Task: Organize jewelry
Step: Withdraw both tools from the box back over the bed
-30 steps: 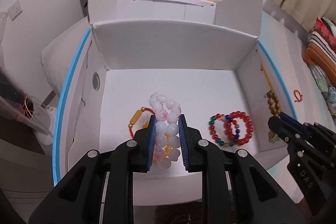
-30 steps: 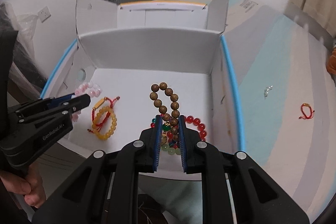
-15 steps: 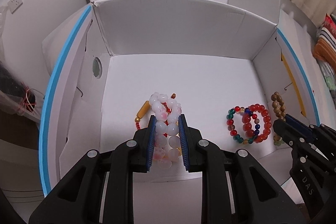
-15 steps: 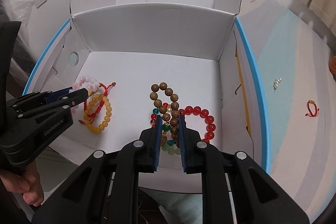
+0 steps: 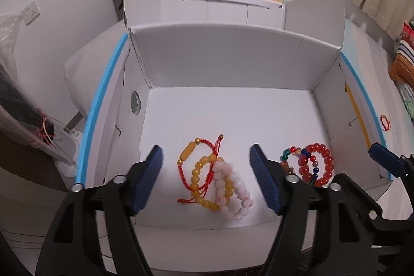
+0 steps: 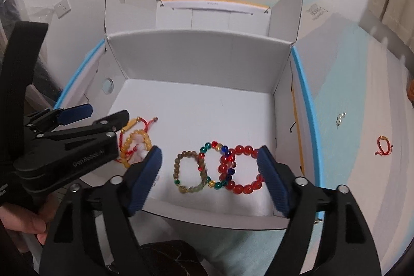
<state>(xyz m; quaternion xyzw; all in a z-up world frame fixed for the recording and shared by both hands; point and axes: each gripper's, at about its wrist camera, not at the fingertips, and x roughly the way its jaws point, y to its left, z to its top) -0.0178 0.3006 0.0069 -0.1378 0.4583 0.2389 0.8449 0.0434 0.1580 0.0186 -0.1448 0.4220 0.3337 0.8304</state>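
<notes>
Bracelets lie in two clusters on the floor of the white cardboard box (image 5: 222, 61), six in all. Toward the front left corner sit three: a red cord bracelet with an amber tube bead (image 5: 192, 154), a yellow bead bracelet (image 5: 199, 180) and a pale pink bead bracelet (image 5: 234, 188), overlapping one another. Toward the front right corner lie three more, touching in a row: a brown wooden bead bracelet (image 6: 190, 172), a multicolored glass bead bracelet (image 6: 216, 166) and a red bead bracelet (image 6: 243, 170). A seventh piece, a small red cord bracelet (image 6: 384, 145), rests outside the box on the pale blue and white bed sheet (image 6: 349, 100), beyond the right wall. The left gripper (image 5: 207, 179) hangs over the first cluster with its blue pads spread wide, holding nothing. The right gripper (image 6: 209, 175) likewise stands wide open above the second cluster, its pads on either side of it and apart from the beads.
</notes>
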